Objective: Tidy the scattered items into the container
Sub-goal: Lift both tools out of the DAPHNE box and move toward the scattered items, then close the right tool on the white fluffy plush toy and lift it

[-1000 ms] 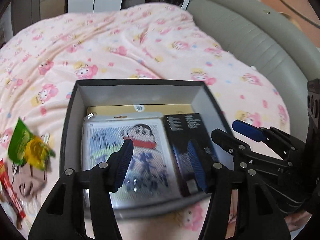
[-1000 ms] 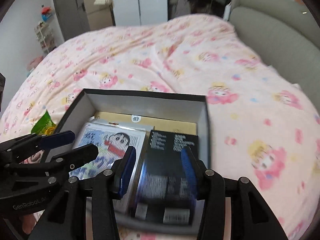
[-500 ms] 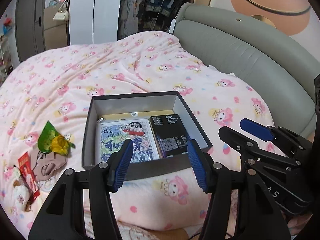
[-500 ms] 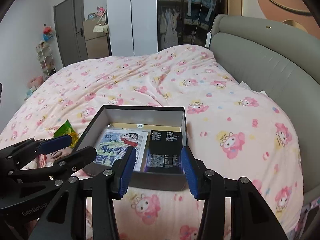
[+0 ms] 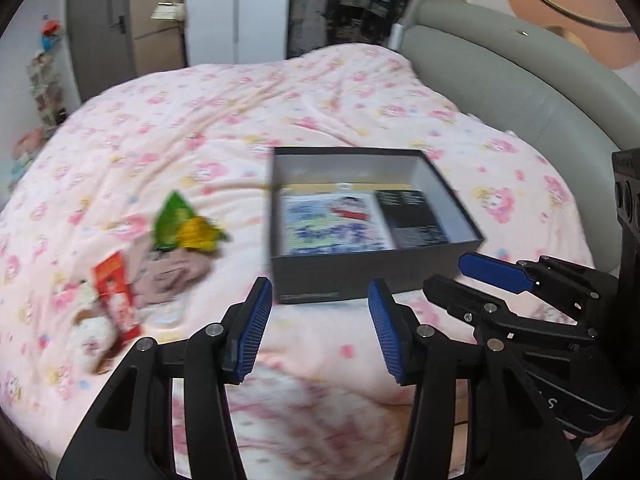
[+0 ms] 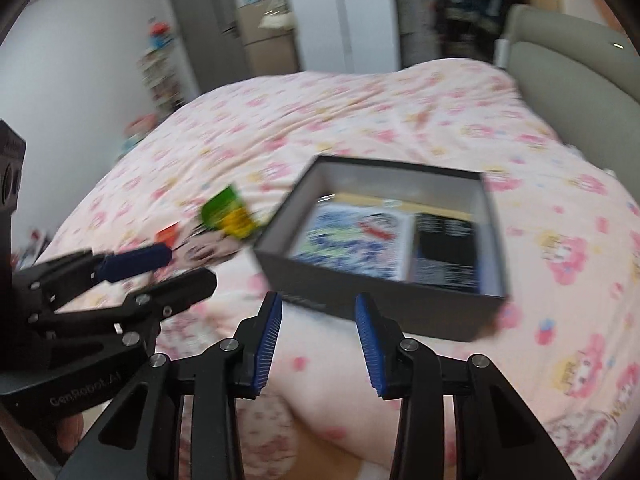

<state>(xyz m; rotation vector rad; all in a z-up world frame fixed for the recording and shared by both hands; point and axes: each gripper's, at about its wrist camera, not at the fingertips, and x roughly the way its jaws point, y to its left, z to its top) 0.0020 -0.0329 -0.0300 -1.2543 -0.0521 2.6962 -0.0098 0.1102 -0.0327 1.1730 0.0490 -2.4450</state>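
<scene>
The left claw (image 5: 316, 320) hangs over the near part of the bed (image 5: 280, 100), short of the dark box (image 5: 360, 276). Its two blue-padded fingers (image 5: 252, 328) stand part-way apart with only the pink patterned quilt showing between them; nothing is gripped and neither pad touches anything. Its jaws have just been closing a little, on empty air.

The right claw (image 6: 318, 334) is in the same condition: released, fingers (image 6: 370, 344) part-way apart, the gap narrower than the left one's, and nothing between them but quilt. Its jaws too have just been closing, with no item in them. From the left wrist view the right claw (image 5: 472, 280) shows at the right, just beside the box's near right corner; from the right wrist view the left claw (image 6: 168, 268) shows at the left, near the loose items.

The box sits open on the quilt toward the headboard side of the bed, with the grey padded headboard (image 5: 520, 92) behind it. Inside lie a flat pack with a cartoon print (image 5: 336, 224) on the left and a black carton (image 5: 416, 220) on the right, side by side over a yellowish sheet at the far wall.

Still outside the box, to its left on the quilt, lie a green and yellow packet (image 5: 184, 228), a crumpled beige cloth (image 5: 172, 280) just below it, a red packet (image 5: 116, 296) beside that, and a pale item (image 5: 92, 328) too blurred to name, nearest the bed's left edge.
</scene>
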